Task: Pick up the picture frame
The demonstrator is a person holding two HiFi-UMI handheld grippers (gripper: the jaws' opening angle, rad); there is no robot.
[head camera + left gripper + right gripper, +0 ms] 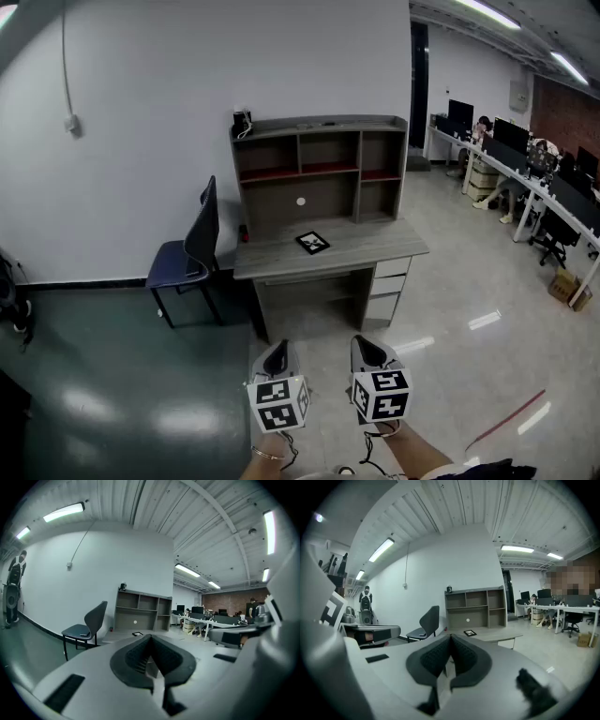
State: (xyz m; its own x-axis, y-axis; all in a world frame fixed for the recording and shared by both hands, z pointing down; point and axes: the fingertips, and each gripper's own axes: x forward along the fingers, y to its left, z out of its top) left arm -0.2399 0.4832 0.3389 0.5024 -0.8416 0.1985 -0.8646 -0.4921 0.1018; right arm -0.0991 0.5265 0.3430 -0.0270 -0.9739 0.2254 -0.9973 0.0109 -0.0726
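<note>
White wall (pixel 141 141), grey shelved desk (pixel 375 246), dark chair (pixel 202 230), glossy floor (pixel 469 300), strip lights (pixel 65 511)

A grey wooden desk (pixel 375 246) with three drawers (pixel 386 282) stands against the white wall (pixel 141 122). On it there is a grey open shelf unit (pixel 319 169), and a small black object (pixel 243 122) sits on the top left corner of the unit. A dark blue chair (pixel 192 248) stands just beside the desk. Far right, a row of white tables with black monitors (pixel 525 159) and a brown cardboard box (pixel 565 284) on the floor.
</note>
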